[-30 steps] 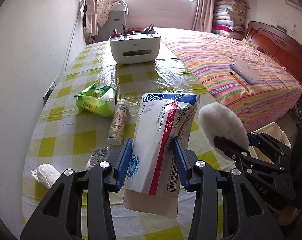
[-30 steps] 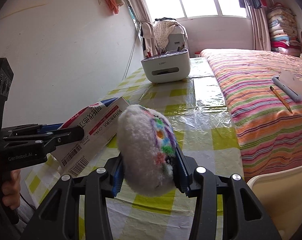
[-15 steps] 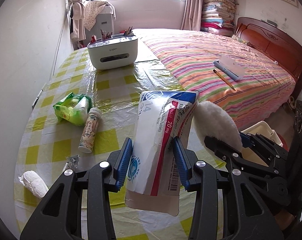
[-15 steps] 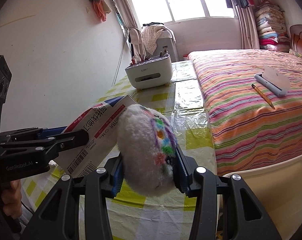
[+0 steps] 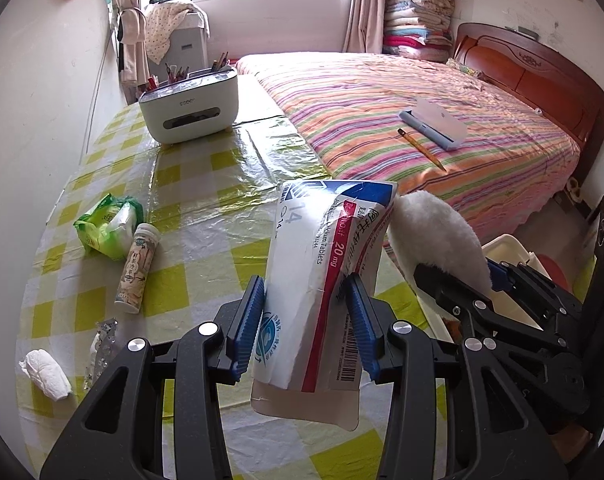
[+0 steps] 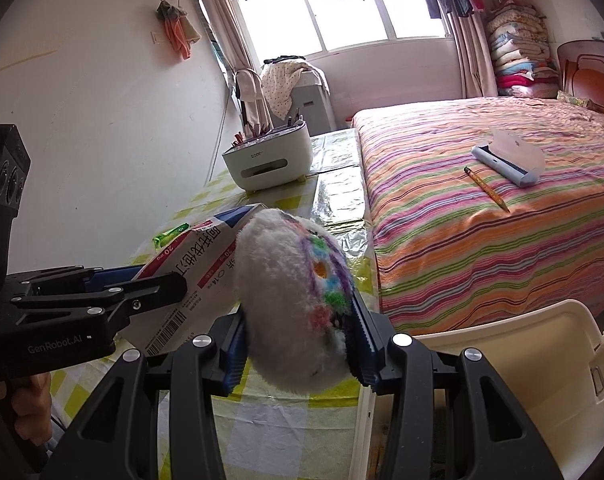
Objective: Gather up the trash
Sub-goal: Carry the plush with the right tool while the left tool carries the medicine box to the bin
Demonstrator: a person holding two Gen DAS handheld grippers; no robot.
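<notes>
My left gripper (image 5: 304,300) is shut on a crushed white, red and blue tablet box (image 5: 322,272), held above the yellow-checked table (image 5: 206,208). My right gripper (image 6: 298,320) is shut on a fluffy white ball with coloured patches (image 6: 290,304); the same ball (image 5: 434,232) shows beside the box in the left wrist view. In the right wrist view the left gripper (image 6: 154,288) holds the tablet box (image 6: 198,272) just left of the ball. A cream plastic bin (image 6: 502,368) stands open below and right of the table edge.
On the table lie a green wipes pack (image 5: 110,224), a small tube (image 5: 136,268), a foil scrap (image 5: 102,340), a crumpled tissue (image 5: 46,368) and a white organiser box (image 5: 190,112). A striped bed (image 5: 422,120) with a pencil (image 5: 420,148) and a pencil case (image 5: 434,124) fills the right.
Both grippers, still holding the box and the ball, have drawn back toward the table's near right edge; the bin shows larger in the right wrist view.
</notes>
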